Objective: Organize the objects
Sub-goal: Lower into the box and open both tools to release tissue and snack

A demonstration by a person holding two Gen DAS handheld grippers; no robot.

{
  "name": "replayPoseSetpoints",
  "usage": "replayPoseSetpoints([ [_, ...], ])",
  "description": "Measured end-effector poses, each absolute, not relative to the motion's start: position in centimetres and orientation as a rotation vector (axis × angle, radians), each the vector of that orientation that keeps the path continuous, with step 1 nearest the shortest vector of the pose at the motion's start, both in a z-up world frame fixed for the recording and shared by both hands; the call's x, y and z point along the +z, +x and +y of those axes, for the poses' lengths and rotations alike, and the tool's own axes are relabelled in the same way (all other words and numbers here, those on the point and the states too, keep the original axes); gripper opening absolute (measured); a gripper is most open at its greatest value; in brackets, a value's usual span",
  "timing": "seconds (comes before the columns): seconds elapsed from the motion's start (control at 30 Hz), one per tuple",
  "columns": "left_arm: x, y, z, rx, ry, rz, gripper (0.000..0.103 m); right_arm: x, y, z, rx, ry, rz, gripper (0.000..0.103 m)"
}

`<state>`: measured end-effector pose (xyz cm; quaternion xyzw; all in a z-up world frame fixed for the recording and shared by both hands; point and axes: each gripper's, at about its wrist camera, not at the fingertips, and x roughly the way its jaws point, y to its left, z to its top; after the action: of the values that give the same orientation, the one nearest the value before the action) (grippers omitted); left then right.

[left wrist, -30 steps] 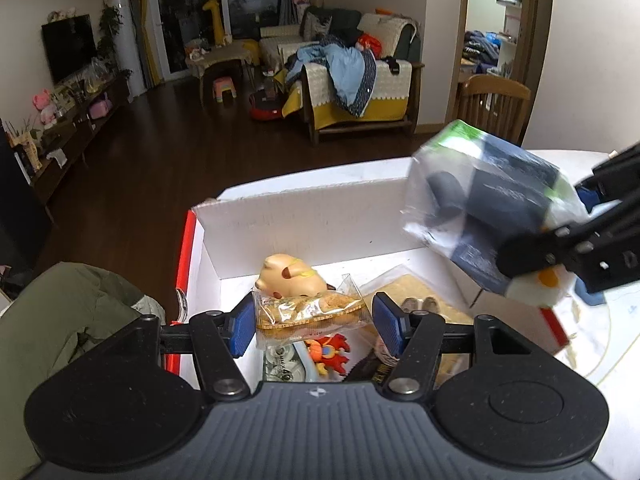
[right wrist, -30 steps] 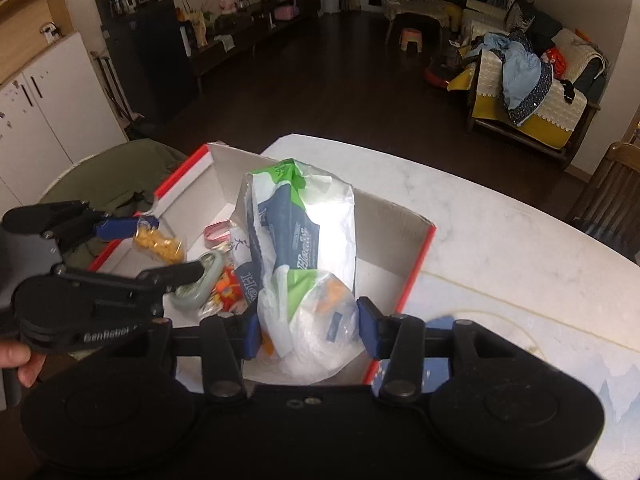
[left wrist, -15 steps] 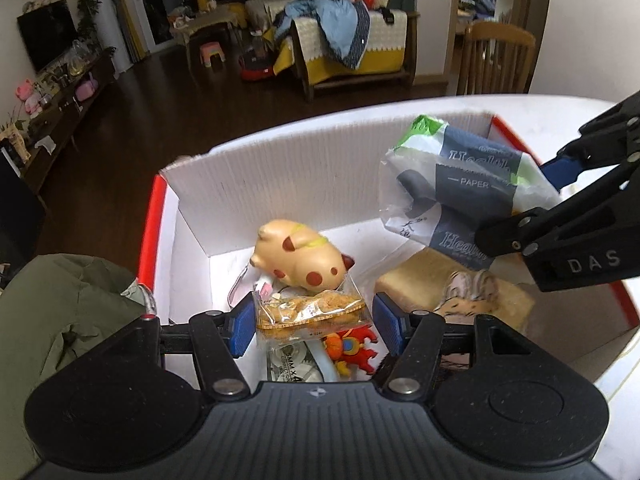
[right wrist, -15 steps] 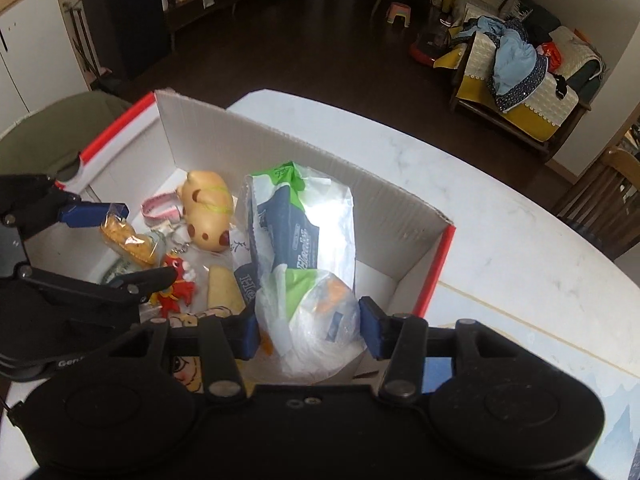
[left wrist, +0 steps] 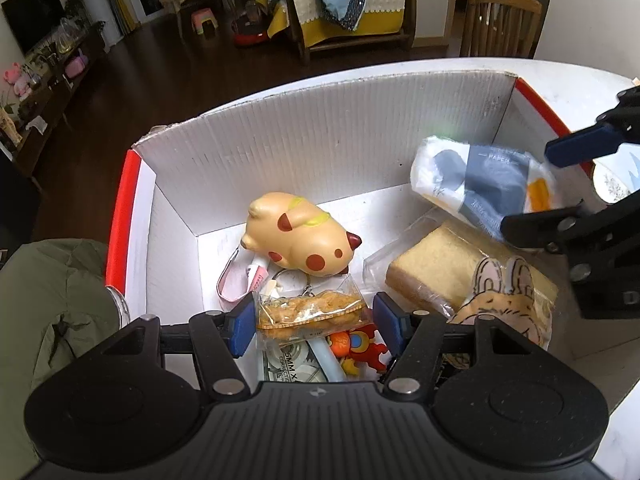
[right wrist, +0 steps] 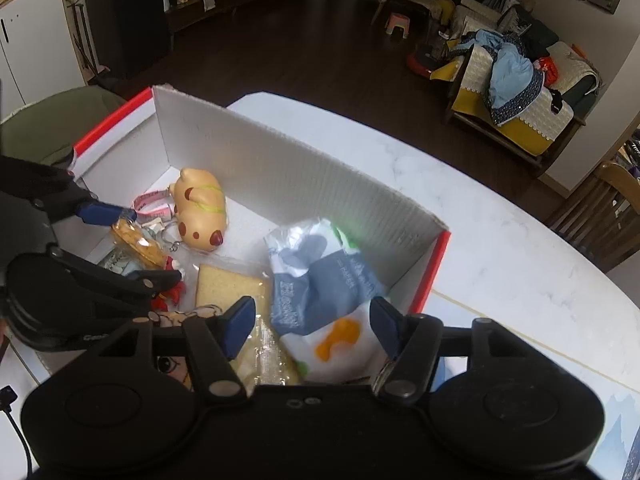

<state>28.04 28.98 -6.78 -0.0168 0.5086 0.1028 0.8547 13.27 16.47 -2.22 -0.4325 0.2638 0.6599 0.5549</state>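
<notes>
Inside the white box point(left wrist: 320, 136), beside the dog toy point(left wrist: 298, 236), the left tool point(left wrist: 312, 320) clamps a snack packet point(left wrist: 308, 312) for placing; the right tool point(right wrist: 312, 322) is opening, pads clear of the tissue pack point(right wrist: 320, 280) dropping onto the bread point(left wrist: 436, 268)

Dark wood floor point(right wrist: 280, 52), draped sofa point(right wrist: 516, 92)

White cardboard box point(right wrist: 304, 176) on marble table point(right wrist: 500, 256)
</notes>
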Motion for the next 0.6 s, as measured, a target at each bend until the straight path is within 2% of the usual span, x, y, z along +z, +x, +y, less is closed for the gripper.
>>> replayPoseSetpoints([
  [0.17, -7.1, 28.4, 28.7, 0.189, -0.023, 1.121, 0.062, -1.1, 13.8, 15.7, 1.588, -0.984, 0.633, 0.068],
  [0.23, -7.0, 28.3, 28.6, 0.189, -0.026, 1.122, 0.065, -0.8, 14.0, 15.2, 1.600, -0.971, 0.637, 0.068],
  [0.3, -7.0, 28.1, 28.6, 0.196, -0.031, 1.116, 0.069, -0.4, 14.3, 14.7, 1.613, -0.960, 0.646, 0.069],
  [0.53, -5.5, 26.7, 29.0, 0.202, -0.110, 1.050, 0.071, 0.9, 15.3, 12.7, 1.649, -0.907, 0.659, 0.074],
  [0.6, -5.1, 26.1, 29.0, 0.200, -0.127, 1.036, 0.077, 1.3, 15.6, 12.2, 1.658, -0.892, 0.661, 0.075],
])
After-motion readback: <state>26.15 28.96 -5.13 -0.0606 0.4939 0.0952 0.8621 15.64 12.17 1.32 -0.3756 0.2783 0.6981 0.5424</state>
